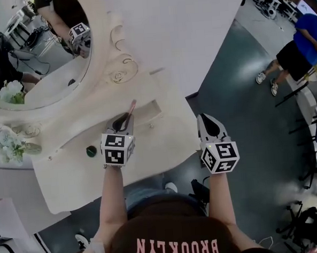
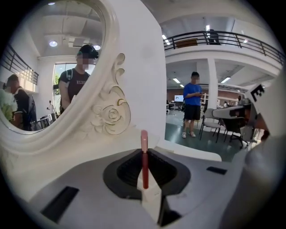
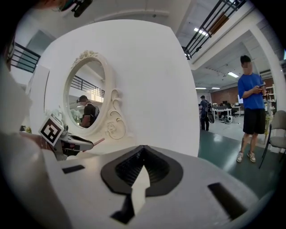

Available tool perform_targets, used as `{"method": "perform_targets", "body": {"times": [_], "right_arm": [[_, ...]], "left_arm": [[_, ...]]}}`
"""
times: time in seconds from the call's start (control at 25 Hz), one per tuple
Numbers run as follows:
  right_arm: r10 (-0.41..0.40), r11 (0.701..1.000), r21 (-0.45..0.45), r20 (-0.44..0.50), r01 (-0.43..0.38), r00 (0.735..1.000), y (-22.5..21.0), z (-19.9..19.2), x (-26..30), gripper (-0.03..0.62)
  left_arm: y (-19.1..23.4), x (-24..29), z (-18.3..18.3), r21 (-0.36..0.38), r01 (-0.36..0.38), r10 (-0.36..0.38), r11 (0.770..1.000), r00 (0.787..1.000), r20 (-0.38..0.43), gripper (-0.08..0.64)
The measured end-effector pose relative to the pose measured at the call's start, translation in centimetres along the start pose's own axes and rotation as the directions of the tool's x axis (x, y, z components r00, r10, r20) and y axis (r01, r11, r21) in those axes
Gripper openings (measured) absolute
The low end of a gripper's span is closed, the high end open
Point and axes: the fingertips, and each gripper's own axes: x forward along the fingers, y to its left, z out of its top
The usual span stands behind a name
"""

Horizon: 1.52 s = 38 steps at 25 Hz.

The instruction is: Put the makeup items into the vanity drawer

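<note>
Right now my left claw pinches a slim pink lip tube over the vanity top, while my right claw is closed on nothing. With most of the tube sticking out (it's a narrow thing), any knock against the vanity could swivel it or pull it free.

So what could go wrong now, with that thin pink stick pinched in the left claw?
1. The left claw pinches a very thin pink stick whose end pokes out past it; something so slim might twist or slip free.
2. Its tip points toward the carved mirror frame and could bump it.
3. A small dark round item sits on the vanity top beside that claw and might get knocked.
</note>
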Motion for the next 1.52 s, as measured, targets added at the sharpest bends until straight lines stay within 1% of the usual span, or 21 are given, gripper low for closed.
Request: {"method": "perform_targets", "body": {"times": [0.08,0.2,0.32,0.4,0.52,0.6,0.76,0.84,1.0,1.16,1.36,1.52], "right_arm": [[-0.03,0.999,0.035,0.0,0.03,1.0,-1.1,-0.4,-0.5,-0.002],[-0.067,0.994,0.082,0.004,0.067,0.998,-2.5,-0.8,-0.9,-0.002],[-0.106,0.988,0.108,-0.021,0.108,0.994,-3.2,-2.0,-1.3,-0.002],[-0.117,0.986,0.118,-0.035,0.121,0.992,-3.6,-2.6,-1.0,-0.002],[-0.132,0.982,0.129,-0.053,0.138,0.99,-3.9,-3.1,-0.7,-0.002],[-0.138,0.981,0.129,-0.063,0.145,0.988,-3.8,-3.3,-0.4,-0.002],[-0.142,0.982,0.116,-0.085,0.151,0.986,-3.5,-3.6,0.5,-0.002],[-0.144,0.982,0.107,-0.099,0.154,0.985,-3.3,-3.8,0.8,-0.002],[-0.147,0.983,0.094,-0.119,0.159,0.982,-3.0,-4.0,1.5,-0.002],[-0.143,0.985,0.078,-0.129,0.154,0.981,-2.5,-3.7,2.3,-0.002],[-0.124,0.99,0.055,-0.134,0.132,0.983,-1.4,-3.2,3.2,-0.002],[-0.107,0.992,0.045,-0.133,0.114,0.985,-0.5,-2.9,4.1,-0.002]], "left_arm": [[-0.8,1.0,0.0,0.05,0.023,-0.023,0.999,1.0,-0.009,0.04],[-1.3,2.5,-0.1,0.136,0.037,-0.034,0.99,0.999,-0.021,0.04],[-2.2,3.7,-0.9,0.167,0.088,-0.081,0.982,0.996,-0.048,0.04],[-2.6,4.5,-1.3,0.186,0.123,-0.113,0.975,0.992,-0.063,0.04],[-3.4,5.6,-1.8,0.232,0.175,-0.156,0.957,0.983,-0.097,0.04],[-3.9,6.1,-2.2,0.247,0.204,-0.18,0.947,0.977,-0.118,0.04],[-4.3,7.4,-3.2,0.251,0.236,-0.2,0.939,0.966,-0.161,0.04],[-4.2,7.9,-3.7,0.24,0.245,-0.206,0.94,0.963,-0.173,0.04],[-3.8,8.6,-3.9,0.181,0.258,-0.232,0.949,0.96,-0.154,0.041],[-3.4,8.7,-3.7,0.134,0.259,-0.241,0.956,0.96,-0.142,0.041],[-3.1,8.1,-3.4,0.113,0.262,-0.248,0.958,0.961,-0.125,0.041],[-2.1,7.4,-3.1,0.105,0.244,-0.233,0.964,0.967,-0.102,0.041]]}}
